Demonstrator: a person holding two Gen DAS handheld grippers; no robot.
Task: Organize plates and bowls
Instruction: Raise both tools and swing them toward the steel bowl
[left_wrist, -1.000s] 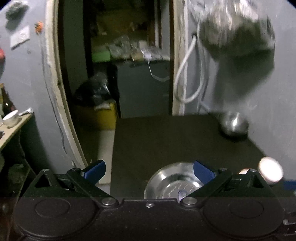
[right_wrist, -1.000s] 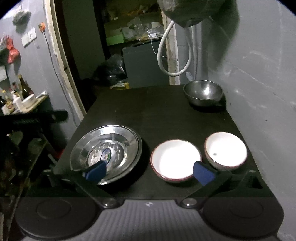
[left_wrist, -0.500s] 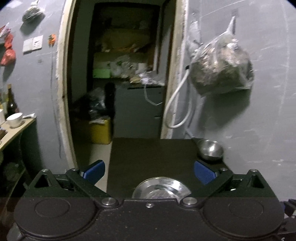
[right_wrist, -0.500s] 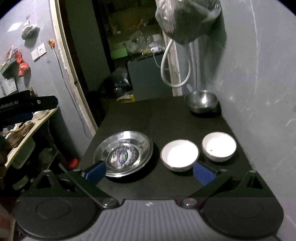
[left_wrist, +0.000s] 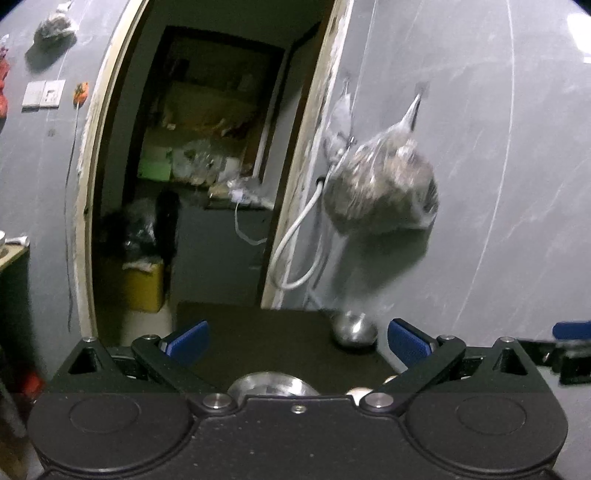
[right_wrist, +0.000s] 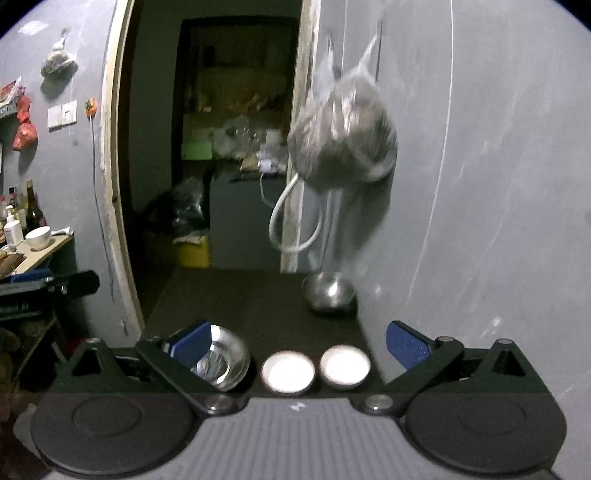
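1. Grey plastered wall (right_wrist: 498, 184) fills the right side of both views, with a dark doorway (right_wrist: 229, 147) to its left opening onto a cluttered back room.
2. Black worktop (right_wrist: 258, 299) runs from the foreground to the wall and carries all the dishes.
3. A clear plastic bag (right_wrist: 343, 144) with dark contents hangs on the wall above the far end of the worktop, blurred in both views; a white hose (right_wrist: 291, 221) loops below it.
4. The left gripper (left_wrist: 297, 338) is held above the near end of the worktop, its blue-padded jaws spread wide and empty.
5. The right gripper (right_wrist: 299, 343) is likewise held above the near edge, jaws spread wide with nothing between them.
6. A steel plate (right_wrist: 225, 360) lies at the near left of the worktop, partly behind the right gripper's left pad; in the left wrist view only its far rim (left_wrist: 271, 382) shows over the gripper body.
7. A steel bowl (right_wrist: 328, 291) sits at the far right corner, close to the wall and well apart from the other dishes.
8. Two white bowls, the left white bowl (right_wrist: 288, 371) and the right white bowl (right_wrist: 344, 365), sit side by side just right of the plate, almost touching each other.
9. A side shelf (right_wrist: 37, 254) at far left holds a white cup (right_wrist: 38, 237) and bottles (right_wrist: 29, 210).
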